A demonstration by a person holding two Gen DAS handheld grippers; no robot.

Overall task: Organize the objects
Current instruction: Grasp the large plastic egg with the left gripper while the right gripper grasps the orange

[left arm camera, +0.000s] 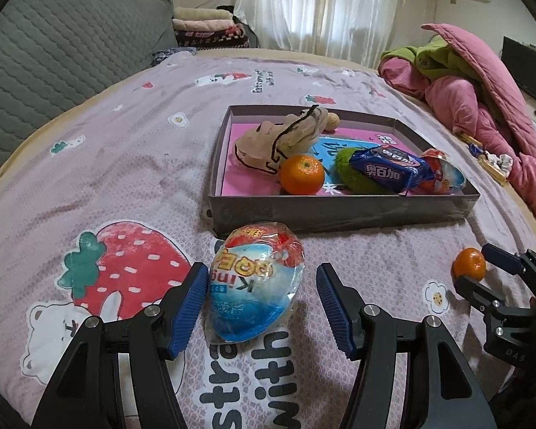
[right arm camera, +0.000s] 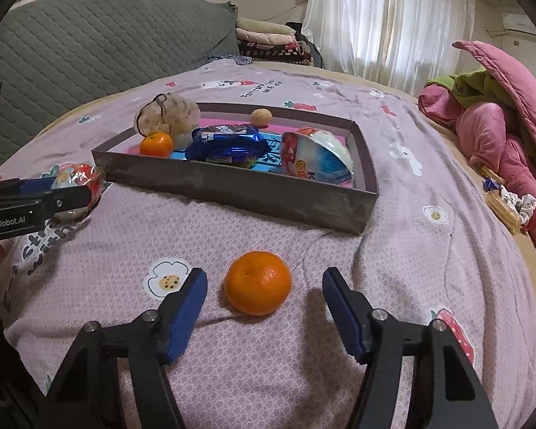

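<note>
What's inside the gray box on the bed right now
The gray box holds a drawstring pouch, an orange, a walnut, a blue cookie pack on a green item, and a wrapped snack. Anything under these is hidden.

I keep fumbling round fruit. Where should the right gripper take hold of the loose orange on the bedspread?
Across its widest middle, coming in low from the near side. The orange is round and already sits between the right gripper's open fingers, clear of the box.
</note>
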